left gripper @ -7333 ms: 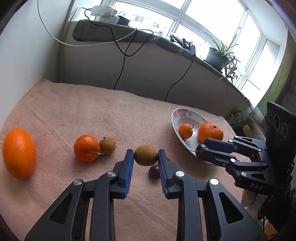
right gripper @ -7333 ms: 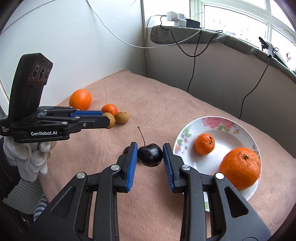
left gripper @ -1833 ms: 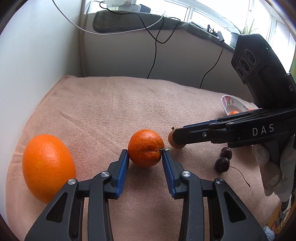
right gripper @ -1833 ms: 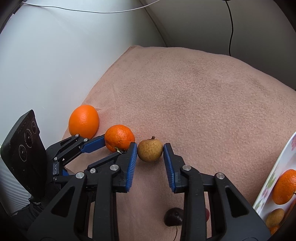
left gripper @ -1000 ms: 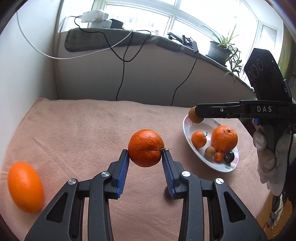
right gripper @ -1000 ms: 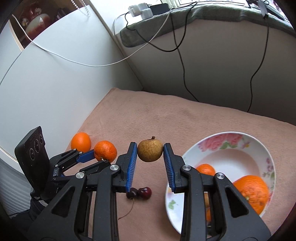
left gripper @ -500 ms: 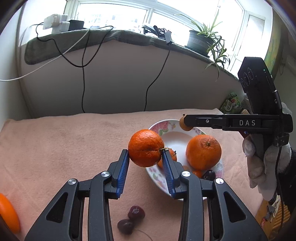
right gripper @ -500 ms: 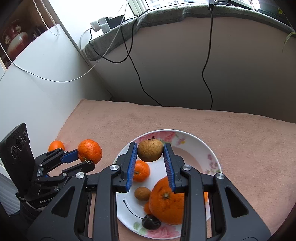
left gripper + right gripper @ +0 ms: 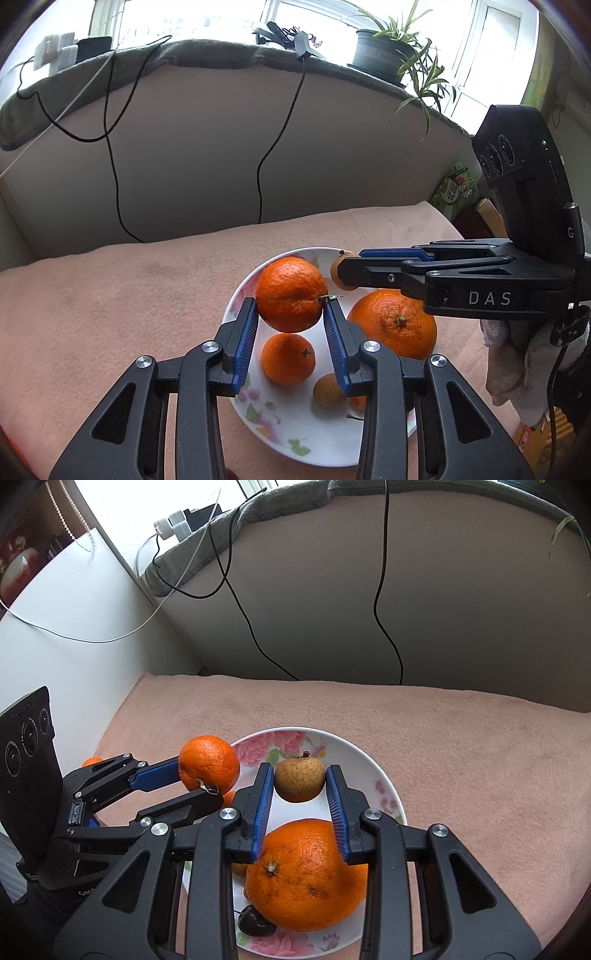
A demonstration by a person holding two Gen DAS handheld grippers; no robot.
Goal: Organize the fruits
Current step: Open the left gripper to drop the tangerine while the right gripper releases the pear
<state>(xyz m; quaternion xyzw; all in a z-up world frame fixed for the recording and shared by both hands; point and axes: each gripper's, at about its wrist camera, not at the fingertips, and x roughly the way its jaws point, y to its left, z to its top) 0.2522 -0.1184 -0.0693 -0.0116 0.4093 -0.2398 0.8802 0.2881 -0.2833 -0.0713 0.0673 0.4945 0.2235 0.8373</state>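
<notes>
1. Fruit in the left wrist view: the left gripper (image 9: 290, 314) clamps a mandarin (image 9: 291, 294) between its blue pads, held above the flowered plate (image 9: 295, 439).
2. On that plate lie a smaller mandarin (image 9: 288, 358), a big orange (image 9: 393, 328) and a little brown fruit (image 9: 328, 389). The right gripper (image 9: 345, 273) reaches in from the right, closed around a brown pear (image 9: 338, 267).
3. Right wrist view: the right gripper (image 9: 300, 781) grips the brown pear (image 9: 300, 779) over the plate (image 9: 384, 775), just beyond the big orange (image 9: 306, 875); a dark cherry (image 9: 256, 925) lies at the orange's near edge.
4. At left, the left gripper (image 9: 201, 779) holds its mandarin (image 9: 208, 764) over the plate's rim, above the pink cloth (image 9: 480, 757).
</notes>
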